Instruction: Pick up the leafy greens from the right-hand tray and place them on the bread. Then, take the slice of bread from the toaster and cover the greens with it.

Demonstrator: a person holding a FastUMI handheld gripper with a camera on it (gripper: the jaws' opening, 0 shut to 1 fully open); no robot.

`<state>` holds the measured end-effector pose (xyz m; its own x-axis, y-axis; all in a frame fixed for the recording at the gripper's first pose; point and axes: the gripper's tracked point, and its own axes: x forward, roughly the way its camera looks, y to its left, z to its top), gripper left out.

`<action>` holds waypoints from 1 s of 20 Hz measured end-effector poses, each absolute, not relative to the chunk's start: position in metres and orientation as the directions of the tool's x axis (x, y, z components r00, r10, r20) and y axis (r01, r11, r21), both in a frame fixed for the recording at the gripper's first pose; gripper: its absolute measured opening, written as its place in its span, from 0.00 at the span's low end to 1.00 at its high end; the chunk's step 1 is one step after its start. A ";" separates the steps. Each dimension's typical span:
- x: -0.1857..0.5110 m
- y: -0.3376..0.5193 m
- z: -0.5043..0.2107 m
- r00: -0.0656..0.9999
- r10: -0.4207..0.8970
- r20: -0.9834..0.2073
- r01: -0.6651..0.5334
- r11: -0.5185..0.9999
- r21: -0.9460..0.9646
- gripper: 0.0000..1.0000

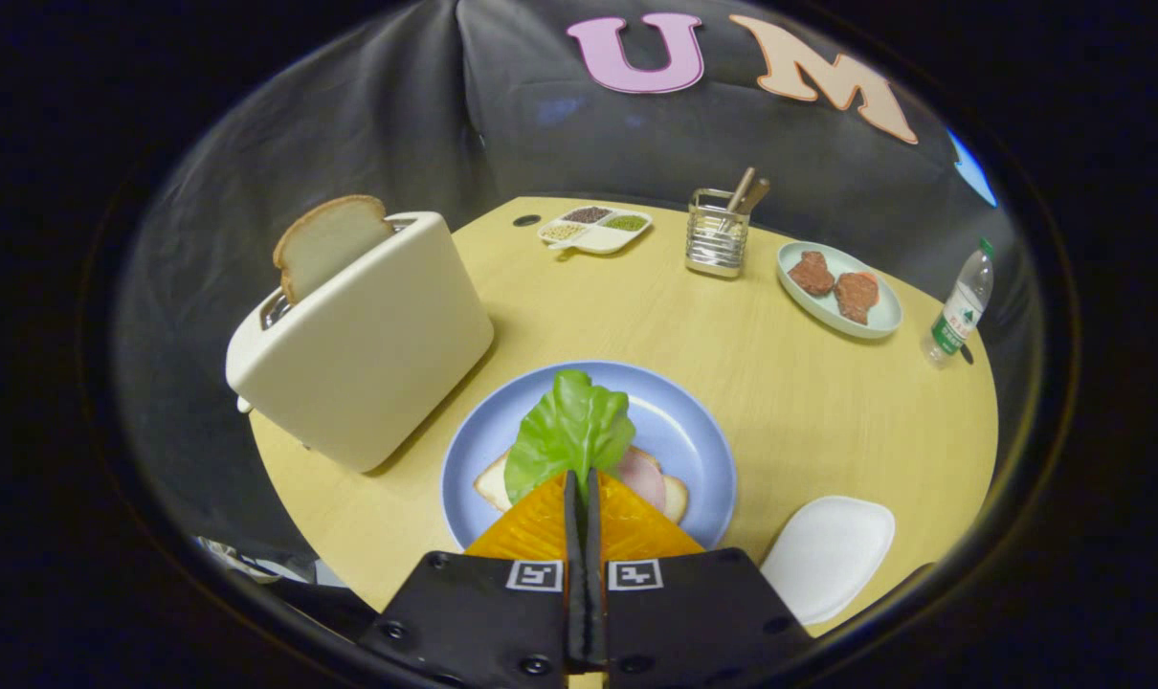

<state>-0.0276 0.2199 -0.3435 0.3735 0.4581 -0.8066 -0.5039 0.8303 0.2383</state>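
The first half of the task looks close to done but not finished: the leafy greens [569, 431] hang or rest over the bread [495, 483] on the blue plate [703, 450] at the lower centre of the frame, with a slice of ham [644, 476] showing beside the leaf, yet the tongs [583, 483] are drawn tight together with the lower end of the leaf pinched between their tips, so by my reading the leaf has not been let go. Whether it already touches the bread or hangs just above it cannot be told. The white tray [828, 555] at the lower right of the frame, to the right of the tongs, has nothing on it, which fits the greens having come from there. The second half is untouched: the slice of bread [328, 241] stands up out of the slot of the cream toaster [364, 354] at the upper left of the frame, well apart from the tongs and to their left, beyond the plate's left rim. What is left, I judge, is to release the leaf, cross to the toaster, lift that slice and lay it over the greens. Further back on the desk [780, 383] stand a divided dish of grains [595, 230], a metal utensil holder [716, 239], a plate with two meat pieces [837, 287] and a water bottle [960, 306].
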 end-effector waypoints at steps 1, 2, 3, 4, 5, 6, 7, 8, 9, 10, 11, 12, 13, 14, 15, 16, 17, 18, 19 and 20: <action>-0.028 0.223 -0.346 0.369 0.458 -0.809 -0.506 0.829 0.239 0.04; -0.029 0.227 -0.348 0.364 0.458 -0.811 -0.507 0.828 0.240 0.04; -0.031 0.230 -0.351 0.360 0.457 -0.813 -0.509 0.827 0.240 0.04; -0.031 0.233 -0.354 0.357 0.454 -0.817 -0.510 0.827 0.236 0.04; -0.032 0.236 -0.357 0.351 0.454 -0.819 -0.511 0.826 0.238 0.04; -0.032 0.239 -0.359 0.347 0.453 -0.821 -0.511 0.826 0.239 0.04; -0.033 0.241 -0.361 0.345 0.450 -0.824 -0.512 0.826 0.237 0.04; -0.034 0.242 -0.364 0.344 0.447 -0.826 -0.515 0.825 0.232 0.04; -0.037 0.246 -0.367 0.329 0.450 -0.830 -0.522 0.819 0.237 0.04; -0.036 0.245 -0.370 0.334 0.437 -0.835 -0.528 0.821 0.219 0.11; -0.036 0.243 -0.374 0.337 0.425 -0.840 -0.536 0.820 0.200 0.18; -0.040 0.244 -0.374 0.324 0.422 -0.847 -0.542 0.816 0.200 0.26; -0.045 0.248 -0.374 0.306 0.431 -0.849 -0.545 0.810 0.216 0.33; -0.045 0.249 -0.374 0.311 0.432 -0.846 -0.550 0.808 0.211 0.41; -0.042 0.249 -0.374 0.323 0.430 -0.843 -0.553 0.808 0.200 0.48; -0.040 0.248 -0.370 0.334 0.429 -0.840 -0.556 0.809 0.192 0.55; -0.039 0.249 -0.366 0.346 0.432 -0.833 -0.555 0.810 0.190 0.63; -0.038 0.251 -0.361 0.357 0.439 -0.825 -0.553 0.811 0.192 0.70; -0.035 0.252 -0.356 0.369 0.443 -0.817 -0.551 0.812 0.192 0.77; -0.033 0.253 -0.348 0.381 0.450 -0.808 -0.547 0.814 0.195 0.85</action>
